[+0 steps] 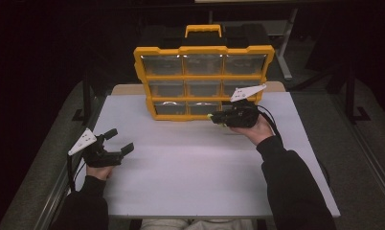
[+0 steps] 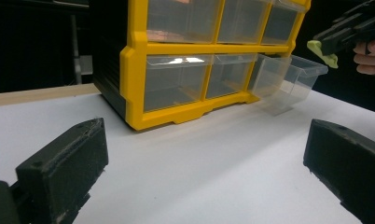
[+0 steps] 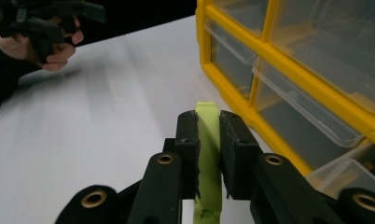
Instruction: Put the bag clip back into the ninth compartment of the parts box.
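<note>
The right hand-held gripper squeezes a green strip near the open drawer, likely to drop it in; the left hand-held gripper waits with jaws apart.

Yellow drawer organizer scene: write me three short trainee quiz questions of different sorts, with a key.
1. True or false: the right gripper has its jaws closed on a light green strip.
2. Multiple choice: which clear drawer of the yellow drawer organizer is pulled out? A top left; B middle centre; C bottom right as the high view shows it.
3. Short answer: how do the jaws of the left gripper stand, and what lies between them?

Key: 1 true. 2 C. 3 Wide apart, with nothing between them but bare white table.
</note>
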### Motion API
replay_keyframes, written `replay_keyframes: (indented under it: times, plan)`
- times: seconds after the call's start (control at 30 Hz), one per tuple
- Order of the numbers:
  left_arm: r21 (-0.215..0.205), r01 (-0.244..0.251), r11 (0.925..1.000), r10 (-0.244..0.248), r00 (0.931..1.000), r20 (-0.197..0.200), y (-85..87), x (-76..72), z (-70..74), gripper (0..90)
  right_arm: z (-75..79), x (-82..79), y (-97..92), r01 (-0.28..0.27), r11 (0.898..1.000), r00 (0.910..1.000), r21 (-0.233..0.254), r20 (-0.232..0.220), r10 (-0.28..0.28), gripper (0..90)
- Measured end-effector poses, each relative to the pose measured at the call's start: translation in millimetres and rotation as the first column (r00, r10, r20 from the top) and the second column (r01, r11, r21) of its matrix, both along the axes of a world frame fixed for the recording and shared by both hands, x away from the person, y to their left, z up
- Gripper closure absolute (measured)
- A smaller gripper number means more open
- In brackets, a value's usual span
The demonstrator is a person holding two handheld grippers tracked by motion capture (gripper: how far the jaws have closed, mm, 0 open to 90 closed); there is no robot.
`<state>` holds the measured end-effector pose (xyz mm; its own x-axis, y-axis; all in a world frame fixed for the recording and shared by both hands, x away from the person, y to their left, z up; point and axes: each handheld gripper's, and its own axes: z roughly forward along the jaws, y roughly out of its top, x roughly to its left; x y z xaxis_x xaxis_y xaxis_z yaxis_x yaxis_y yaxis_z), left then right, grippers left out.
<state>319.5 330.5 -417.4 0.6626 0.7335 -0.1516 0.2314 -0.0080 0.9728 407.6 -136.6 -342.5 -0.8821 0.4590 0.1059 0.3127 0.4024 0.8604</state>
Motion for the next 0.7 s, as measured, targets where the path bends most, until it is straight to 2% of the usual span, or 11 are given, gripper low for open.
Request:
replay_keyframes:
  times: [0.17,0.33,0.7]
  plan:
    - [0.000,-0.001,1.0000,0.001,1.0000,0.002,-0.1,-0.1,0.2,0.0,3.9,0.2,-7.0,0.041,0.999,0.9990,0.015,0.015,-0.041,76.7]
    - [0.001,-0.005,1.0000,0.005,1.0000,0.004,-0.2,-0.4,0.3,0.0,4.0,2.8,-15.3,0.084,0.996,0.9964,0.027,0.010,-0.084,76.7]
    - [0.003,-0.013,0.9999,0.013,0.9998,0.013,0.4,-0.9,1.0,0.0,8.2,4.9,-25.7,0.160,0.986,0.9868,0.052,0.019,-0.161,76.7]
